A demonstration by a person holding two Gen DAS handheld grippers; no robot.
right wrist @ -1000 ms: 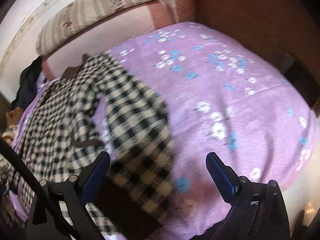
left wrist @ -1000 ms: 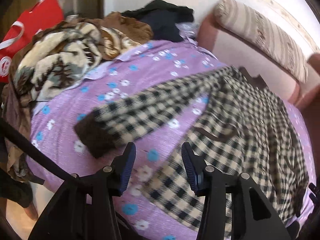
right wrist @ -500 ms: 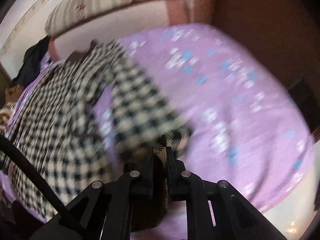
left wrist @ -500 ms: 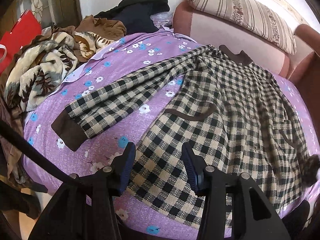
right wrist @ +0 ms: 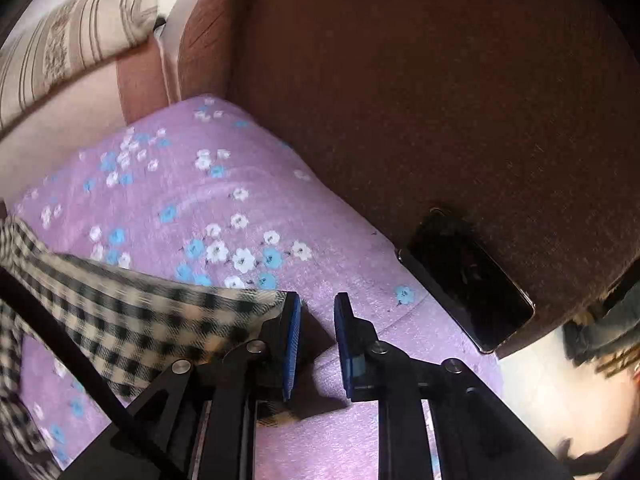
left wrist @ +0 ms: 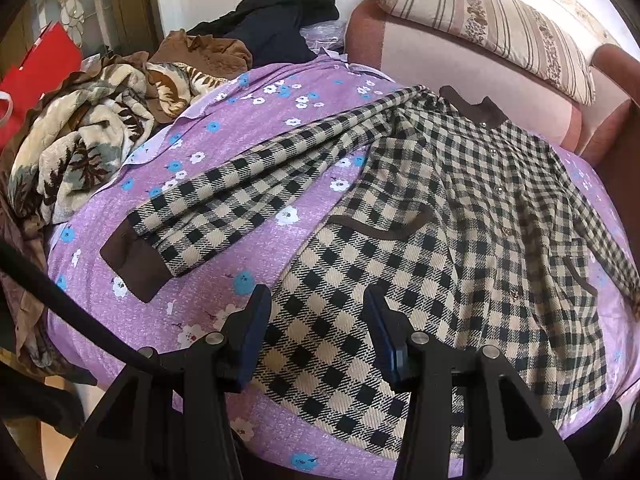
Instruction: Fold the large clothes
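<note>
Now opening, right gripper over sleeve cuff (fabric between fingers, none pinched); left gripper parted, empty, above checked jacket hem.

Purple floral sheet covers the sofa. Striped bolster at 1 o'clock, rumpled patterned blanket at 9, dark clothes heap at 12, red bag at 10. Black phone on the brown armrest.
</note>
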